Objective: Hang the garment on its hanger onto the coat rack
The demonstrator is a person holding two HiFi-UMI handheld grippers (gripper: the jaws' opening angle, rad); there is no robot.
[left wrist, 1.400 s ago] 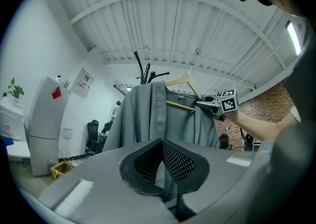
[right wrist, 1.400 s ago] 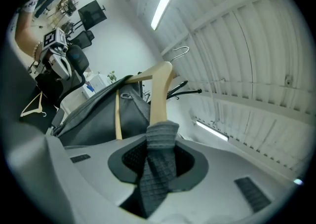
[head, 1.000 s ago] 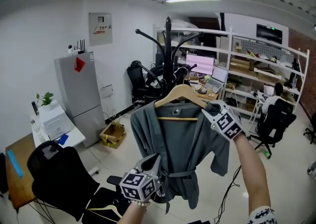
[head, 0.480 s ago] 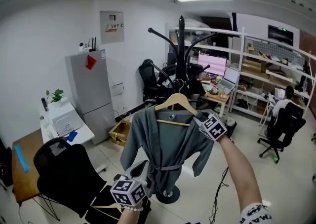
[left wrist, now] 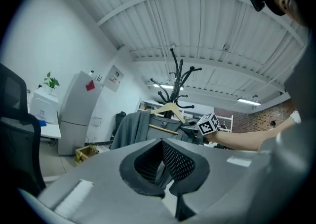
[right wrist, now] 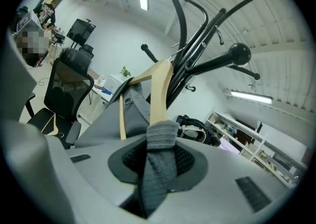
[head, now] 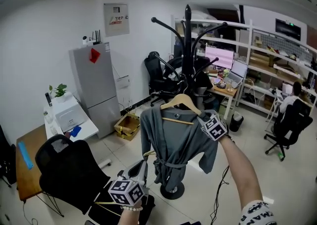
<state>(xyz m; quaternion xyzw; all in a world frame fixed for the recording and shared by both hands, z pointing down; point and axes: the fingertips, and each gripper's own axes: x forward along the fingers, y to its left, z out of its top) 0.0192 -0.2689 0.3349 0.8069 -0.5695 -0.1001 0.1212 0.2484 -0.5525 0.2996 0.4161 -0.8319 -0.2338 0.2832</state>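
Observation:
A grey robe (head: 174,142) hangs on a wooden hanger (head: 181,103), held up in mid-air just in front of the black coat rack (head: 187,40). My right gripper (head: 200,116) is shut on the hanger's right arm, with the robe's shoulder cloth pinched in too. In the right gripper view the wooden arm (right wrist: 158,94) rises from the jaws, and the rack's prongs (right wrist: 212,33) stand close behind it. My left gripper (head: 142,165) hangs low beside the robe's hem, shut with nothing in it; its pads (left wrist: 175,159) meet.
The rack's round base (head: 172,191) sits on the floor under the robe. A black office chair (head: 67,172) stands at the lower left, with a grey fridge (head: 95,87) and a cardboard box (head: 128,126) behind it. Desks with monitors (head: 222,58) and a seated person (head: 292,115) are at the right.
The robe on its hanger has been carried nearer the coat rack, and the hook now sits close to the pole. My left gripper stays low by the hem.

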